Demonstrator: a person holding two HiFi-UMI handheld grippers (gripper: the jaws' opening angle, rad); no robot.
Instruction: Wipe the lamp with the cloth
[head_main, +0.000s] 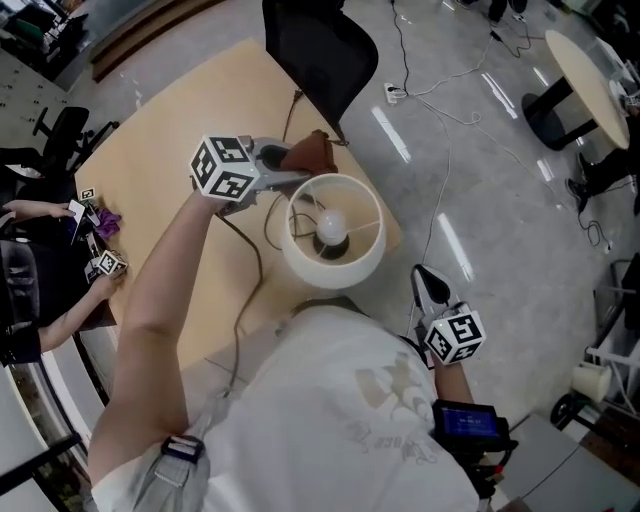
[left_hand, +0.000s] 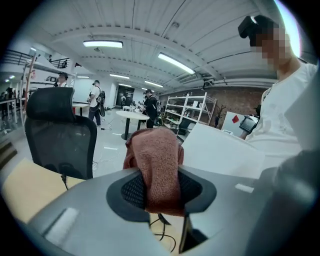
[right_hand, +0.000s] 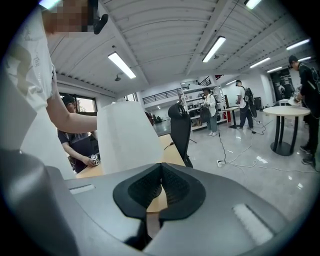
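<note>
Finding 1, claws. My left claw (left_hand: 161, 187) is clamped at a middling width on the cloth (left_hand: 155, 165), a bunched fold pinched between the pads and the rest standing up past the tips. My right claw (right_hand: 160, 187) is closed, pads together, with nothing in it.

Finding 2, location. In the head view the lamp (head_main: 333, 230) stands on the counter (head_main: 170, 140) near its edge, shade open upward with the bulb (head_main: 330, 228) showing. The cloth is held just outside the shade's rim at about eleven o'clock; whether they touch I cannot tell. My right claw hangs off the counter at the lamp's four o'clock, apart from it.

Finding 3, handling. I judge the cloth soft, limp and light; the present pinch on a gathered fold suits it. The shade looks thin and light, likely to dent or tip under pressure, and the bulb is fragile. Wipe lightly.

Finding 4, count. One lamp, one bulb, one cloth, two claws.
</note>
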